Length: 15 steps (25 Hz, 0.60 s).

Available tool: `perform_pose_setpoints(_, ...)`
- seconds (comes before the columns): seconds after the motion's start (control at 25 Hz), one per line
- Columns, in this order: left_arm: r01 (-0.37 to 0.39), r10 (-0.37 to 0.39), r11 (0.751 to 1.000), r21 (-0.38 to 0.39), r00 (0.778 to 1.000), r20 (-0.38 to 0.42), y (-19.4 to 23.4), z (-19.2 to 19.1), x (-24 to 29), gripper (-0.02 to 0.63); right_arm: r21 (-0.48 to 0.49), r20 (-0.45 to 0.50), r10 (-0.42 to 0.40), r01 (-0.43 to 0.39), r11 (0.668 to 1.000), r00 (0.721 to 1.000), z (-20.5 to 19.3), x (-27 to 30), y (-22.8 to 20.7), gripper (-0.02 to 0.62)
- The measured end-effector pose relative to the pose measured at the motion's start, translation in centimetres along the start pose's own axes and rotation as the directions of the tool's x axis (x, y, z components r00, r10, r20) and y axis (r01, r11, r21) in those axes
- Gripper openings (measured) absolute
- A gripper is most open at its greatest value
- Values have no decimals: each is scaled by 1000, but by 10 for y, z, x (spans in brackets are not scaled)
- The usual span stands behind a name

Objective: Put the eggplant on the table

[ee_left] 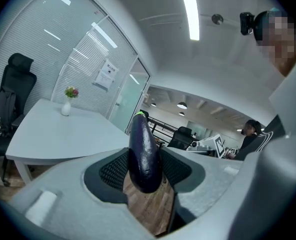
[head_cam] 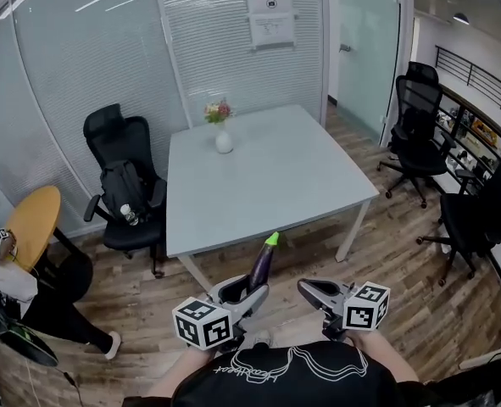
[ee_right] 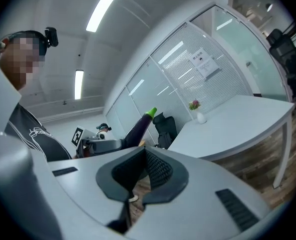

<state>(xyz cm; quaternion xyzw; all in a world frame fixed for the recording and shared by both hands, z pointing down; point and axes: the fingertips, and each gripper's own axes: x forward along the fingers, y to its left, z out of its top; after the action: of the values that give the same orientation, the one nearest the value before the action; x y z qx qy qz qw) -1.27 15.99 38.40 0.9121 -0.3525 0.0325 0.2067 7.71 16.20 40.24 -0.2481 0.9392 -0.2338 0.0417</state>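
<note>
The left tool (head_cam: 245, 295) pinches the eggplant (head_cam: 261, 267) by its fat lower end. The eggplant stands nearly upright, with its green tip leaning ahead toward the worktop (head_cam: 301, 185). The worktop's near edge lies straight ahead, well apart from both tools, with bare wooden floor (head_cam: 386, 253) between. The right tool (head_cam: 314, 292) hangs just beside the left one, its jaws slightly spread on nothing. The carry forward likely falls to the left hand.

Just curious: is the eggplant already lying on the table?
No, the eggplant is held in the left gripper, short of the table.
</note>
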Motion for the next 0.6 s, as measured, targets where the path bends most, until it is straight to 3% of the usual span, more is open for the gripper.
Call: perform_pose_setpoints(0.6,27,-27,1000,-10,1000,-11,222,110,45,213,11,2,-38,38,999,999,80,209,-102,8)
